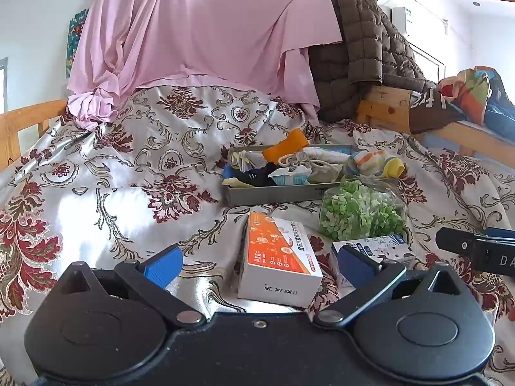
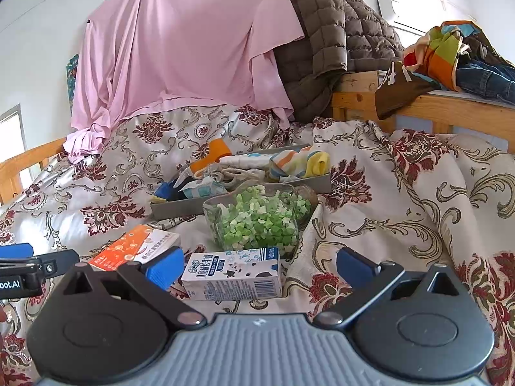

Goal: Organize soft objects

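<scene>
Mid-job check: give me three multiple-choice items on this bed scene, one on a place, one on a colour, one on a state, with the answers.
1. Where does the jar of green bits stand?
A. inside the grey tray
B. on the bedspread just in front of the grey tray
C. on the wooden frame

2. What colour is the cloth hanging behind the bed?
A. pink
B. blue
C. black

3. How do the jaws of the right gripper stand?
A. shut on the milk carton
B. shut on nothing
C. open, holding nothing

Answers: 1 B, the jar sits on the bedspread against the near wall of the grey tray. 2 A, the draped cloth is pink. 3 C, the blue pads stand wide apart, with the milk carton lying free beyond them.
</scene>
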`<state>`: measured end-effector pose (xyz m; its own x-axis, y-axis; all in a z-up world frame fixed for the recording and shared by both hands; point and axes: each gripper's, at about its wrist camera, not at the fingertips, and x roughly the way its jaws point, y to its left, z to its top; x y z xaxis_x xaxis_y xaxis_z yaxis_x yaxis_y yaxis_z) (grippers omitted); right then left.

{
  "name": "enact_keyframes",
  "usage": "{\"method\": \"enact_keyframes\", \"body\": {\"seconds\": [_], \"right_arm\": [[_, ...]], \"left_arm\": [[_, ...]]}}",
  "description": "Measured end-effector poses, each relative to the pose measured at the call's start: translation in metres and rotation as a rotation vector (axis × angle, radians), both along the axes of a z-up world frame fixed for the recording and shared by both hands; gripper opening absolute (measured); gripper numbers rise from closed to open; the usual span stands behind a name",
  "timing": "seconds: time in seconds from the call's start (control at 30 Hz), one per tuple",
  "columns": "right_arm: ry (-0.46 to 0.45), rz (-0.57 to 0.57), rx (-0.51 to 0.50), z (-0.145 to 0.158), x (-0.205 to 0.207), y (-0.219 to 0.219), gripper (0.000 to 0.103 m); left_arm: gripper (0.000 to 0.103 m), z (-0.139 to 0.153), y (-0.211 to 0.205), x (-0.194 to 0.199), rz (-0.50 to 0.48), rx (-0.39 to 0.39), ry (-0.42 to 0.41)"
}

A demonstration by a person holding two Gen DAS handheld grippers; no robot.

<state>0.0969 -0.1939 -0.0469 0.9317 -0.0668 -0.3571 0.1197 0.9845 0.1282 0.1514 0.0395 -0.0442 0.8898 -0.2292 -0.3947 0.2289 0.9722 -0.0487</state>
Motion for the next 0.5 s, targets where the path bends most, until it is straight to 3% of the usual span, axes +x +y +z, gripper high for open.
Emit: {"method": "enact_keyframes", "body": {"seconds": [0.5], "right_arm": [[0.009, 0.022, -0.010, -0.0011, 0.0004, -0.0002, 0.103]], "left_arm": [[0.102, -0.0003, -0.0006, -0.0017, -0.012, 0.006, -0.001]]}}
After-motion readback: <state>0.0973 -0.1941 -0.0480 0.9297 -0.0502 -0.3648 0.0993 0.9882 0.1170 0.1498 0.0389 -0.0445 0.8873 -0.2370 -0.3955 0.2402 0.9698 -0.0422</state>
